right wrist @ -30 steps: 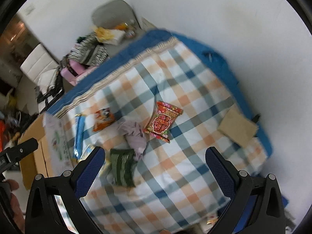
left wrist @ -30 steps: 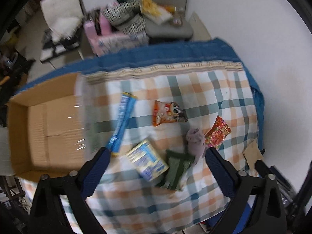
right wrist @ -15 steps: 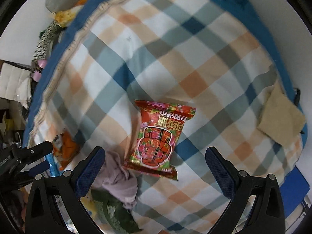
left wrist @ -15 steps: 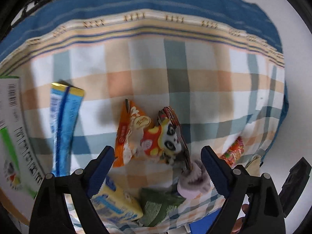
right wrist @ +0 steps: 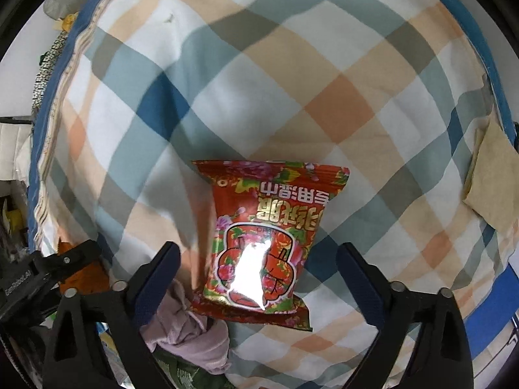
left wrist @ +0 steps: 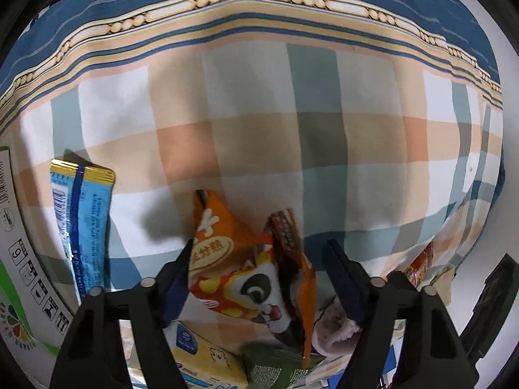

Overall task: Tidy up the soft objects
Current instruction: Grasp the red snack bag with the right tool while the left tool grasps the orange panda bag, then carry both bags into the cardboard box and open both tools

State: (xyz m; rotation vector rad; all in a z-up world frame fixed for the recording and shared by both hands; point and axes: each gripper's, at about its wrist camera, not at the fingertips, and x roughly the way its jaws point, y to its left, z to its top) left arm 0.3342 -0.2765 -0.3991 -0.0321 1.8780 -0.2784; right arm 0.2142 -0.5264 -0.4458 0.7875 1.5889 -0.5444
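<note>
At the left, the left gripper (left wrist: 259, 259) stands with fingers wide around the orange panda snack bag (left wrist: 249, 272) on the checked cloth (left wrist: 259, 129); one finger touches its edge. The bag looks light, puffy and slippery, so I would pinch its middle. At the right, the right gripper (right wrist: 258, 269) is also wide over the red snack bag (right wrist: 269, 236).

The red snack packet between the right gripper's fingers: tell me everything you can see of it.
The red snack packet is a glossy foil pillow bag printed with flowers, yellow Chinese characters and a red figure outlined in white, with glare on its middle. It looks sealed and puffy, and lies flat on the checked cloth, print upside down to the camera. The open right gripper straddles it without touching. A pink cloth lies at its near left corner.
</note>
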